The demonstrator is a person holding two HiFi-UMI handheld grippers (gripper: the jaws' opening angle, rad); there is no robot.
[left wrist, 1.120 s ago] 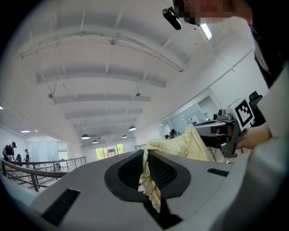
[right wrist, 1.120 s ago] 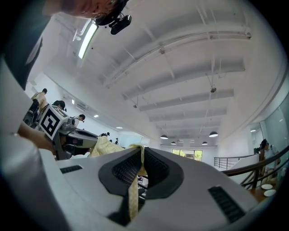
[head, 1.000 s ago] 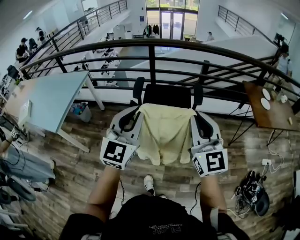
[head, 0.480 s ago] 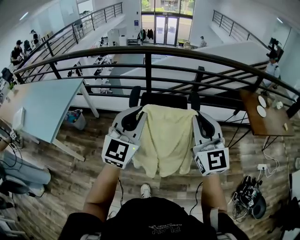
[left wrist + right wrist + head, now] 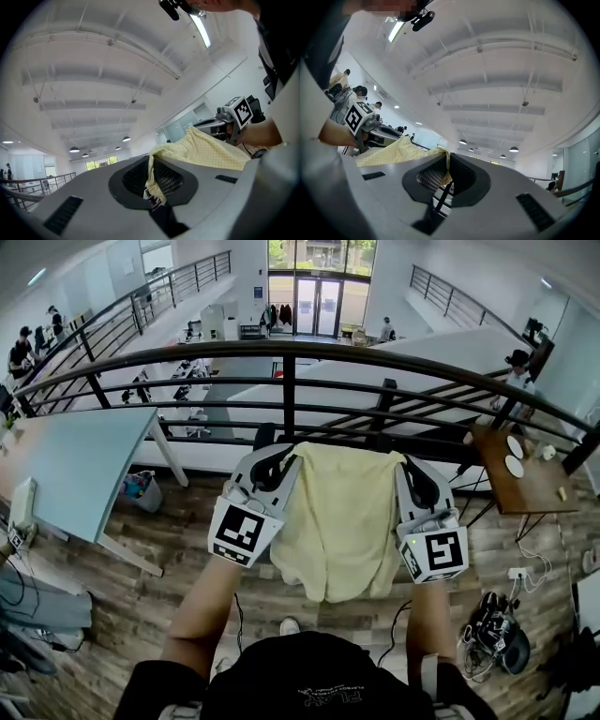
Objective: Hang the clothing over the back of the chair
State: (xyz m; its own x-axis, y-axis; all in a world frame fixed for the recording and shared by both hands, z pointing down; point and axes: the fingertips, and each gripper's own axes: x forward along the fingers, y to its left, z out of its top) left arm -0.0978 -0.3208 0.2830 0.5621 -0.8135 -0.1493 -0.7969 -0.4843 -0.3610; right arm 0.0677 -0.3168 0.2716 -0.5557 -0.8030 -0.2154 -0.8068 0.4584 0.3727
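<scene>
A pale yellow garment [image 5: 339, 517] hangs spread between my two grippers, held by its upper corners. My left gripper [image 5: 285, 459] is shut on the left corner, and in the left gripper view the cloth [image 5: 206, 150] is pinched in the jaws [image 5: 152, 186]. My right gripper [image 5: 406, 467] is shut on the right corner, with a fold of the cloth [image 5: 393, 151] caught in the jaws [image 5: 446, 174]. The black chair [image 5: 265, 435] stands behind the garment. Only dark bits of it show beside the cloth's upper edge.
A black railing [image 5: 289, 354] runs across just beyond the chair. A pale blue table [image 5: 80, 460] stands at the left with a bin [image 5: 139, 488] under it. At the right are a wooden table [image 5: 514, 482] and cables with a bag [image 5: 492, 638] on the floor.
Both grippers have carried the garment up and away from me, toward the railing. The chair's back and seat, plain a second ago, are now almost wholly covered by the cloth.
</scene>
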